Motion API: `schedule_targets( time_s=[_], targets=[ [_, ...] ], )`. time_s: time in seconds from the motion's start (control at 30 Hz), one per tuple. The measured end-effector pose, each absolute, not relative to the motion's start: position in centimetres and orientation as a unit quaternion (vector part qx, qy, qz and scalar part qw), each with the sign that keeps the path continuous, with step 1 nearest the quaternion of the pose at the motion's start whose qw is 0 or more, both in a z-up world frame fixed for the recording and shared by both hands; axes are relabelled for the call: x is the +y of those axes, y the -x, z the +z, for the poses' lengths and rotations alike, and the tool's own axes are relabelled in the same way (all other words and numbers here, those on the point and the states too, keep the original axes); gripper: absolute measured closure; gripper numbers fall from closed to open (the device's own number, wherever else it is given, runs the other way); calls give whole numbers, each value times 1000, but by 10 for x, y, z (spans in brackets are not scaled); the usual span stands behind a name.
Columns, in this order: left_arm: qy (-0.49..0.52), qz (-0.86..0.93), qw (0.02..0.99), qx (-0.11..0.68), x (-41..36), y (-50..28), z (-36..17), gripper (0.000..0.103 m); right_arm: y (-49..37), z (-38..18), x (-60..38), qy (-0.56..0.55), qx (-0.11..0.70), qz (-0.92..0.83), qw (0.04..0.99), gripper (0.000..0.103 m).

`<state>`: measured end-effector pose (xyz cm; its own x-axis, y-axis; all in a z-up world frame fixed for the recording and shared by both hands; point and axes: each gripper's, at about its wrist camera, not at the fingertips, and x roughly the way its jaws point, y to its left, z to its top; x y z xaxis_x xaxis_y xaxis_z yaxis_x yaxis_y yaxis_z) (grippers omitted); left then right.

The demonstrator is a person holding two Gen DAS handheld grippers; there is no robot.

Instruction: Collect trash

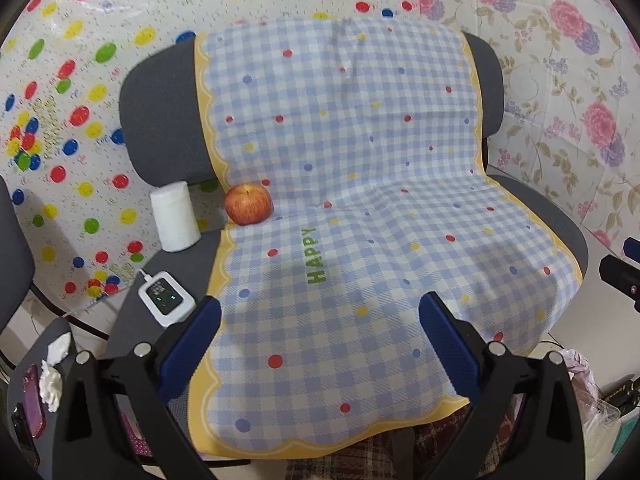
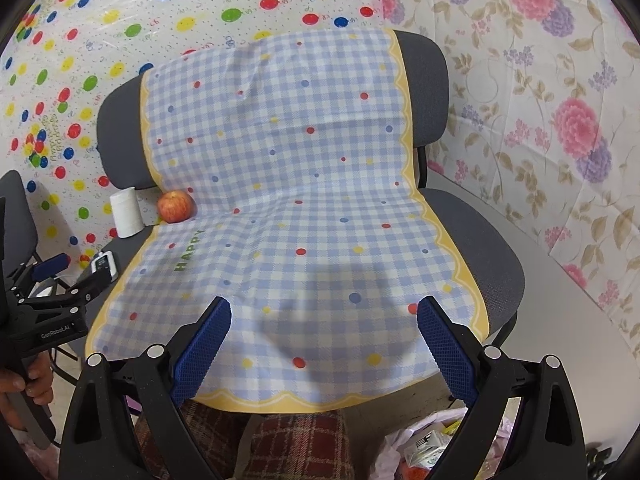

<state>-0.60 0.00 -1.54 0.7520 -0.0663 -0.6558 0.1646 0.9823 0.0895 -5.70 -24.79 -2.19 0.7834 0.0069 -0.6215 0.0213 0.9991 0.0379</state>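
bright, even indoor light, soft shadows on the checked cloth (image 1: 340,200), fisheye-curved dark corners.

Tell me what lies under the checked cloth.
The checked cloth drapes a grey office chair, whose backrest edges and seat sides show. The apple sits on the cloth. Anything between cloth and seat is covered.

Matt checked cloth (image 1: 340,200) over rough grey fabric chair (image 1: 160,120); glossy apple (image 1: 249,204)
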Motion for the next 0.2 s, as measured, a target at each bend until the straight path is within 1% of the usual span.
schedule_targets(
  time_s=[0.13, 0.2],
  targets=[
    [-61, -65, 920, 382, 4, -33, -39, 7, 18, -40, -273, -12, 342, -22, 939, 10],
    [-60, -56, 915, 394, 7, -59, -54, 7, -15, -55, -297, -7, 353, -43, 935, 10]
  ],
)
